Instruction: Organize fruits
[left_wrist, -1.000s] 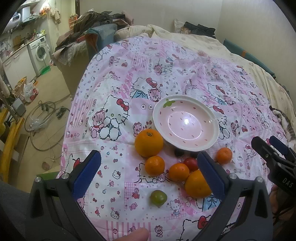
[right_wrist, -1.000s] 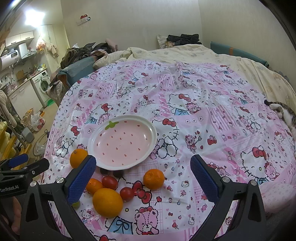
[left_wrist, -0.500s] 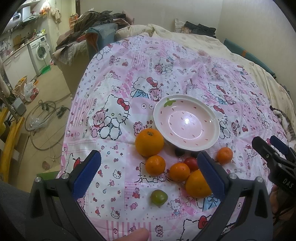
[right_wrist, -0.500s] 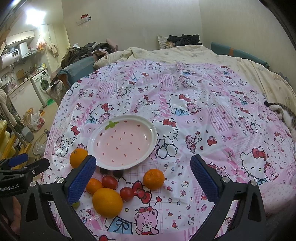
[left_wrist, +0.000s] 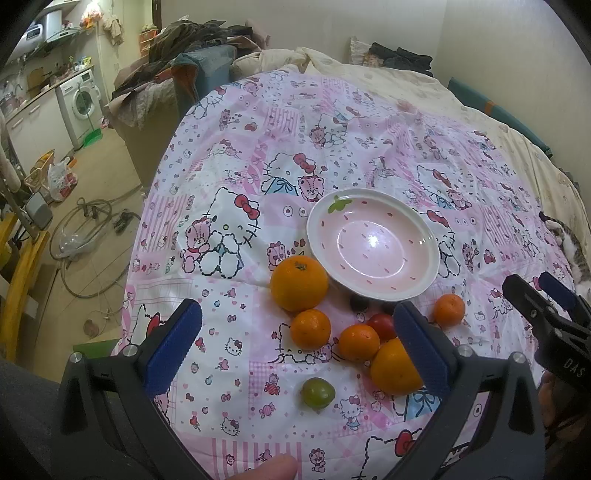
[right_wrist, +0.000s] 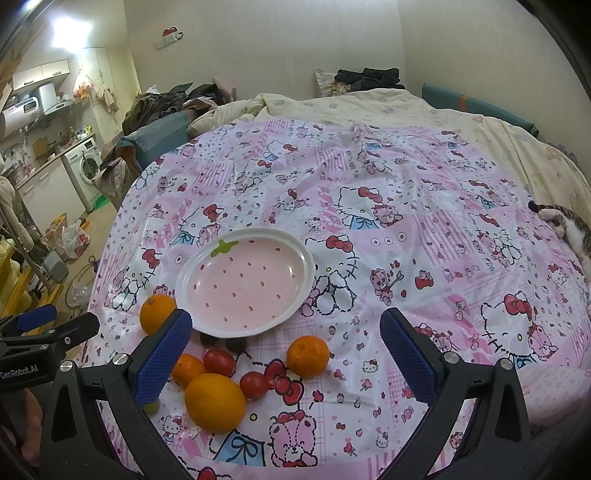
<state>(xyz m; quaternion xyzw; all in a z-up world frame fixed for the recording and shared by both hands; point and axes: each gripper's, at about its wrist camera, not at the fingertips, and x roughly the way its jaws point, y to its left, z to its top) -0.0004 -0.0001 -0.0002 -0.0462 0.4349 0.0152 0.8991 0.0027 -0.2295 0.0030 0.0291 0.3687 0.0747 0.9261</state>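
The left claw (left_wrist: 295, 339) hangs above the near edge of the pink cartoon sheet (left_wrist: 229, 158), its jaws wide apart and holding nothing. Going left to right in its own view: nothing lies by its left finger; ahead between the fingers sits the big orange (left_wrist: 299, 283), touching the rim of the plate (left_wrist: 428, 266); nearer in come a small orange (left_wrist: 310, 329) and a second small orange (left_wrist: 359, 342) with a red tomato (left_wrist: 382, 325) just behind it; closest to the claw lies a green fruit (left_wrist: 318, 392). Its right finger partly hides another large orange (left_wrist: 393, 367), and beyond that finger sits a lone small orange (left_wrist: 448, 309). Two dark fruits under the plate's near rim are too dim to name.

The right claw (right_wrist: 286, 354) is likewise spread open and empty. Its left finger covers part of the fruit cluster; the large orange (right_wrist: 215, 402) and a tomato (right_wrist: 253, 385) lie between its fingers, with the lone small orange (right_wrist: 307, 355) just ahead. Nothing lies by its right finger.

The plate holds nothing, so sorting has not started, I judge. The fruit is round and crowded on soft, wrinkled bedding: closing on one piece may knock its neighbours rolling off the near edge. Tomatoes could split under a hard squeeze. The claws hang near each other and could collide over the cluster. A cat (right_wrist: 569, 232) lies far right and might stir.
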